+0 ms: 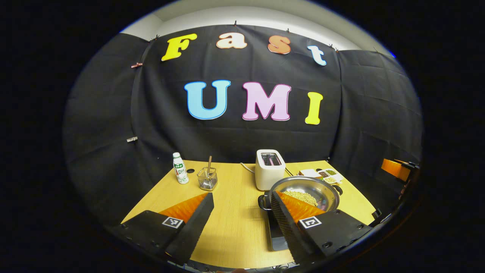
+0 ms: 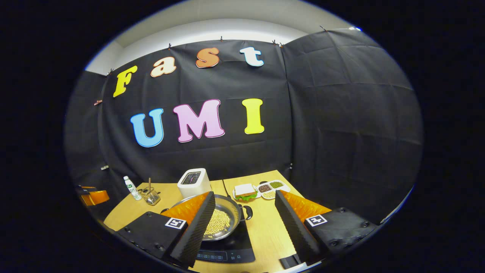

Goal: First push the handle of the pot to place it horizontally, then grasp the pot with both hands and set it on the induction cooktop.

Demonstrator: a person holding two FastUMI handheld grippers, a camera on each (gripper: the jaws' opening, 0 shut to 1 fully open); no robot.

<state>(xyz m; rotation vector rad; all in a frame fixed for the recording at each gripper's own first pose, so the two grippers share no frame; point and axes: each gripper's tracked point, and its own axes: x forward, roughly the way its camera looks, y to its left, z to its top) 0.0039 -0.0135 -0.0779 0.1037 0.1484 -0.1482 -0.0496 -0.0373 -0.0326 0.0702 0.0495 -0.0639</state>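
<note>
A steel pot [image 1: 307,185] holding pale beans [image 1: 302,197] rests on the black induction cooktop [image 1: 277,233] at the table's right. Its two black side handles [image 1: 263,201] point left and right. My left gripper [image 1: 242,197] is open and empty, held back from the pot, and its right finger overlaps the pot's near rim in the left gripper view. In the right gripper view the pot [image 2: 228,205] sits on the cooktop [image 2: 231,247] behind my left finger. My right gripper [image 2: 244,195] is open and empty, just right of the pot's handle [image 2: 247,212].
A white toaster [image 1: 269,169] stands behind the pot. A small bottle [image 1: 180,168] and a wire basket [image 1: 207,179] sit at the back left. A divided dish of grains [image 2: 271,187] and a sandwich plate [image 2: 244,192] lie at the back right on the wooden table [image 1: 235,220].
</note>
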